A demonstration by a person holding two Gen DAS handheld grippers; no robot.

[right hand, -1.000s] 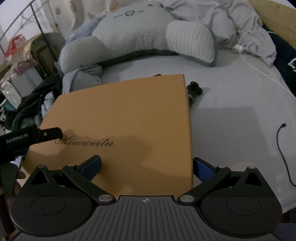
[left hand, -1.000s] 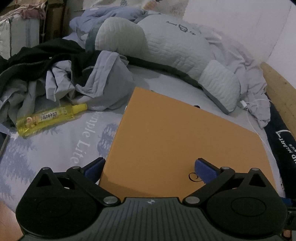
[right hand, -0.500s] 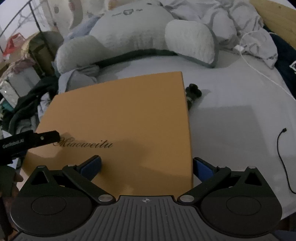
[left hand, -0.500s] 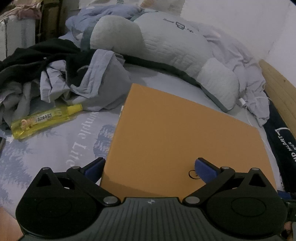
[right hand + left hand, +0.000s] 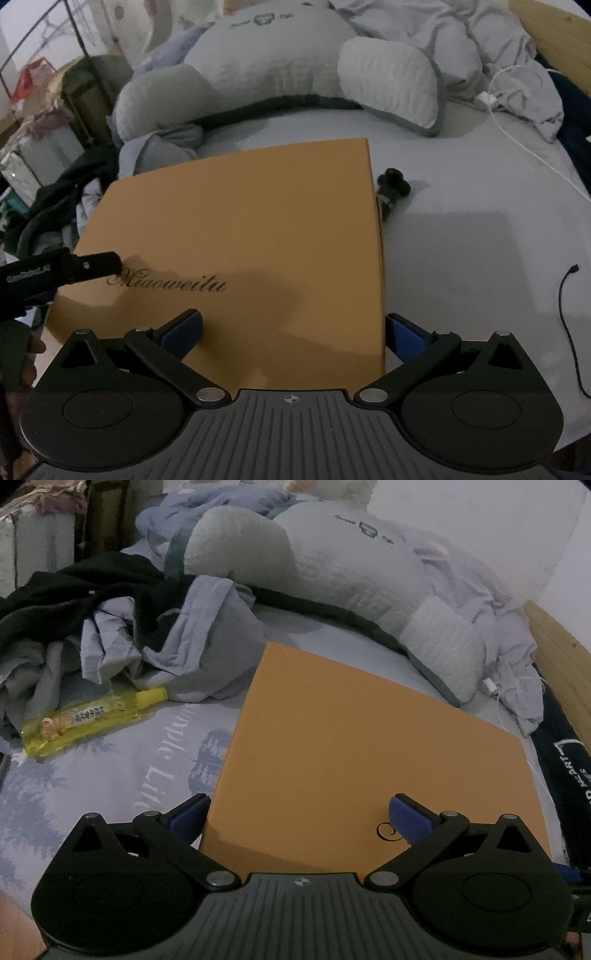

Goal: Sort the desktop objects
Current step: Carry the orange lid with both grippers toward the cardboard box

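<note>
On the bed, near edge: orange box (image 5: 369, 746) lies flat, one near corner under each gripper.
Left gripper (image 5: 299, 812): jaws spread wide, straddling the box's near left corner, gripping nothing.
Right gripper (image 5: 293, 332): jaws wide too, straddling the near right corner, empty.
Key relation: box sits straight ahead of both; neither clearly nearer.
Writing: "Miaoweitu" on lid; bedsheet (image 5: 110, 775) reads "Simple Life", partly hidden.
Also: yellow bottle (image 5: 92, 716) toward left edge.

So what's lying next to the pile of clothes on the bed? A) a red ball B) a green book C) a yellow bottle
C: a yellow bottle lies on its side on the sheet beside the crumpled clothes, left of the orange box.
</note>
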